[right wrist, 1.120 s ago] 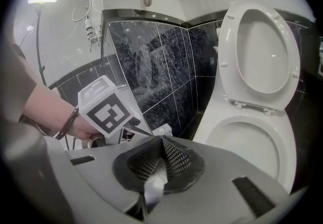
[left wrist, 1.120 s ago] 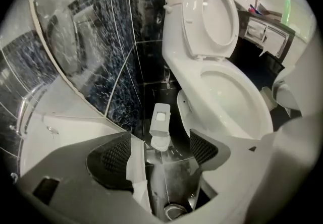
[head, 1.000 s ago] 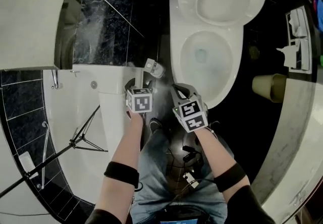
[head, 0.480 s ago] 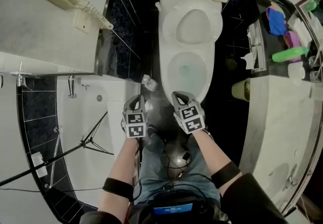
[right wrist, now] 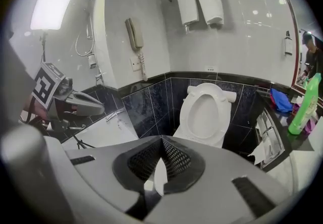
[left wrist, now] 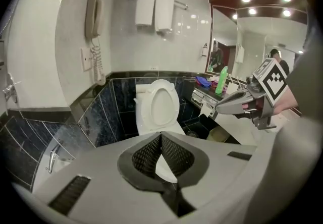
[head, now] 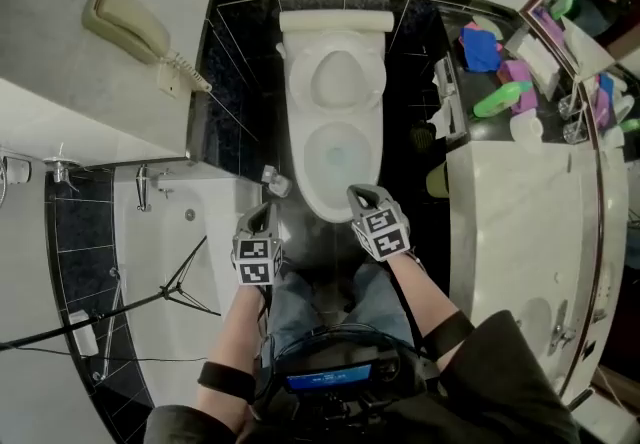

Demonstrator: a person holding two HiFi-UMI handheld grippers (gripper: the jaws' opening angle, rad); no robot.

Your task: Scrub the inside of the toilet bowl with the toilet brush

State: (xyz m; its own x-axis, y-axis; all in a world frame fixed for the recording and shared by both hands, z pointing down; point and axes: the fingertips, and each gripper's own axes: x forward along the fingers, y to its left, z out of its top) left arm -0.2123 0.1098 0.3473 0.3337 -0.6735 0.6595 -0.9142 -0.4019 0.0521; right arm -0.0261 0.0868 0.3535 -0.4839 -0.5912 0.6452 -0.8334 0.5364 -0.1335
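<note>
The white toilet [head: 335, 132] stands with its lid up against the black tiled wall, its bowl open [left wrist: 157, 104] [right wrist: 204, 114]. A small white and silver object [head: 275, 182] sits on the floor left of the toilet; whether it is the brush I cannot tell. My left gripper [head: 262, 214] hovers short of the bowl's front left, jaws shut with nothing between them [left wrist: 160, 136]. Level with it on the right, my right gripper [head: 357, 195] is also shut and empty [right wrist: 161, 141]. No brush is in either gripper.
A white bathtub [head: 150, 262] with a black tripod [head: 170, 287] lies to the left. A wall phone [head: 135, 32] hangs above it. At the right are a counter [head: 520, 232] with bottles and cloths and a bin [head: 437, 182]. Towels [left wrist: 154, 11] hang over the toilet.
Both grippers have risen well away from the floor, and the left one has left the small object by the toilet. The head view now takes in more of the room.
</note>
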